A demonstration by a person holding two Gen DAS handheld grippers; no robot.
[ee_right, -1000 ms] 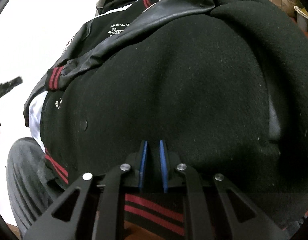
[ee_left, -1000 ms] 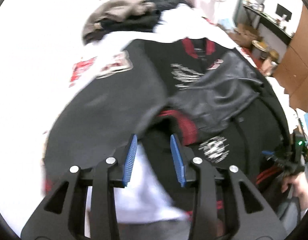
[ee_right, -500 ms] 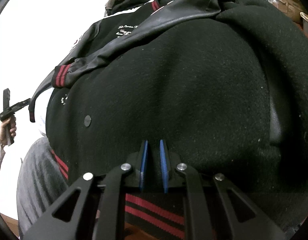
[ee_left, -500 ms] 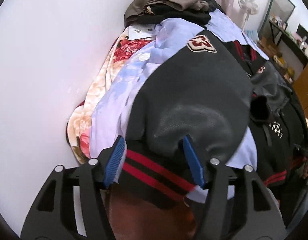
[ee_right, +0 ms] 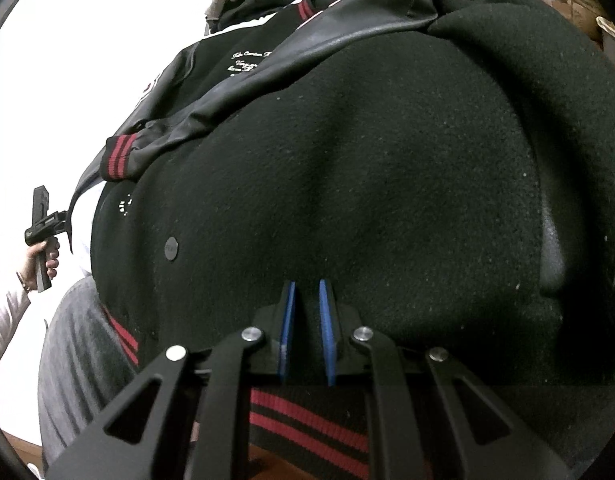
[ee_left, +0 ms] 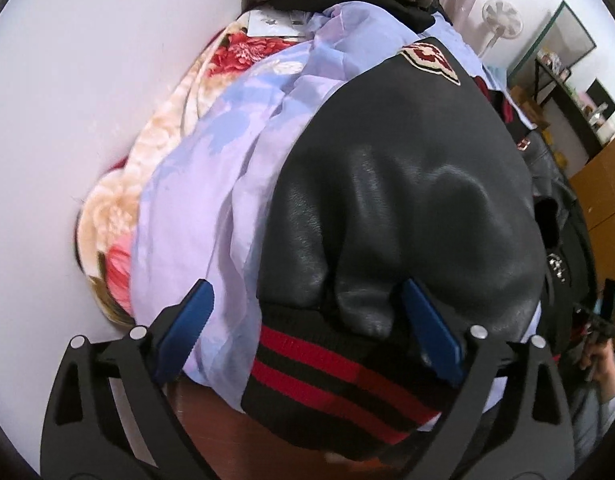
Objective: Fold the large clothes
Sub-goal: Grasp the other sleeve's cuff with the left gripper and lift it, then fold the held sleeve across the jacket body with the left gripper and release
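Left tongs opening astride the jacket cuff — right tongs pinching jacket hem.

Left gripper now over black leather sleeve with red-striped knit cuff, no longer above jacket chest; jaws opening, sleeve end between them; floral blanket now visible.

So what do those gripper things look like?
Each gripper, left and right, has black arms with triangle cut-outs, silver screws and blue ridged pads. The person's sleeve is pale and quilted.
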